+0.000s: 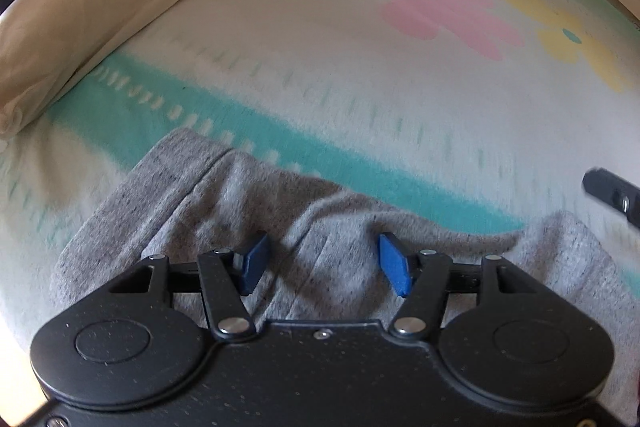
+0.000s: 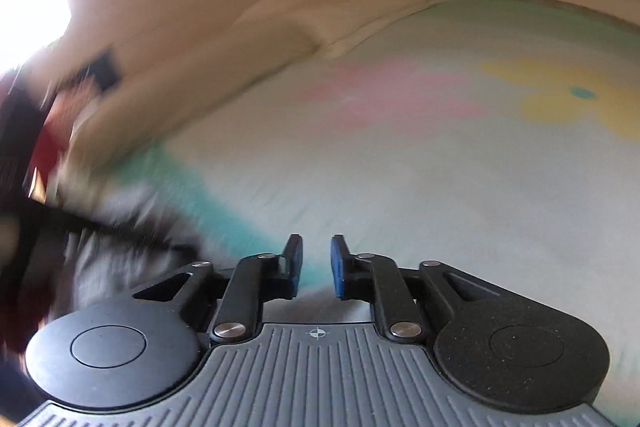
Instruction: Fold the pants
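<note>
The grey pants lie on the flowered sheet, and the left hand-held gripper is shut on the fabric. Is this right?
Not quite. The left wrist view shows the left hand-held gripper open, its blue pads wide apart above the grey pants, not shut on them. The pants do lie on the flowered sheet.

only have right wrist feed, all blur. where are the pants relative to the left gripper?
Observer: The grey pants lie crumpled on the blanket straight under the left gripper, its jaws apart with no cloth pinched between them.
Operator: anything else on the bed?
Observer: A cream pillow lies along the left edge of the left wrist view, beyond the pants.
Operator: can left cam see my right gripper?
Observer: Only a dark piece pokes in at its right edge, above the pants. I can't tell which part it is. In your own view, the right gripper has a narrow gap between the jaws, nothing in it.
</note>
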Available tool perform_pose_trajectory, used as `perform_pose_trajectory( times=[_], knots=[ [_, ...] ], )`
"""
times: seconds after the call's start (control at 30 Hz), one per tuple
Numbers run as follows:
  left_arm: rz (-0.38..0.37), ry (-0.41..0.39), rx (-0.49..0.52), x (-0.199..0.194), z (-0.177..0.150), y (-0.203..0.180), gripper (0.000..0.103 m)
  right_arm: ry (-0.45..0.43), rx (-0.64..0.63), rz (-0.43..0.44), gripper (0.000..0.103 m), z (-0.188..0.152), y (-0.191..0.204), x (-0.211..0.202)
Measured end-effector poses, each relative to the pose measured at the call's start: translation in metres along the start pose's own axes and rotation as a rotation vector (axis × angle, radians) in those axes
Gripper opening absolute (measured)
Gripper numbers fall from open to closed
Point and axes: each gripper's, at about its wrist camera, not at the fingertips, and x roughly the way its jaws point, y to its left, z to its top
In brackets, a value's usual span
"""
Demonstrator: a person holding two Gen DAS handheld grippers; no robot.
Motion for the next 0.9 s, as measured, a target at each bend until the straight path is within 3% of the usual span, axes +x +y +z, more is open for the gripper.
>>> perform_pose_trajectory(
  times=[0.13,0.17,0.37,0.43,0.5,0.57,0.6,0.7,0.8,0.9],
  knots=[
    [-0.003,0.007,-0.041,0.011,0.008,0.006,0.066,0.147,-0.115,-0.122,0.011,-0.032,0.013,0.02],
    [-0.006,0.015,-0.06,0.012,0.011,0.008,0.065,0.107,-0.125,-0.119,0.011,-0.039,0.014,0.014],
    [0.004,0.023,-0.079,0.012,0.013,0.006,0.064,0.14,-0.194,-0.146,0.011,-0.054,0.024,-0.015],
    [0.015,0.01,-0.071,0.007,0.011,0.002,0.061,0.083,-0.194,-0.162,0.011,-0.059,0.028,-0.031],
    [0.014,-0.016,-0.043,-0.002,0.008,-0.005,0.06,0.077,-0.152,-0.177,0.011,-0.066,0.025,-0.042],
    [-0.026,-0.027,-0.007,-0.013,0.0,-0.016,0.06,0.192,-0.134,-0.187,0.012,-0.079,0.023,-0.043],
    [-0.046,-0.026,0.009,-0.017,-0.005,-0.021,0.06,0.205,-0.142,-0.193,0.012,-0.086,0.024,-0.046],
    [-0.075,-0.009,0.09,-0.025,-0.025,-0.039,0.06,0.168,-0.146,-0.246,0.012,-0.094,0.034,-0.072],
    [-0.094,0.004,0.171,-0.033,-0.049,-0.052,0.06,0.116,-0.065,-0.195,0.012,-0.103,0.042,-0.104],
    [-0.115,-0.008,0.226,-0.046,-0.07,-0.058,0.06,0.24,-0.052,-0.207,0.012,-0.126,0.05,-0.109]
  ],
)
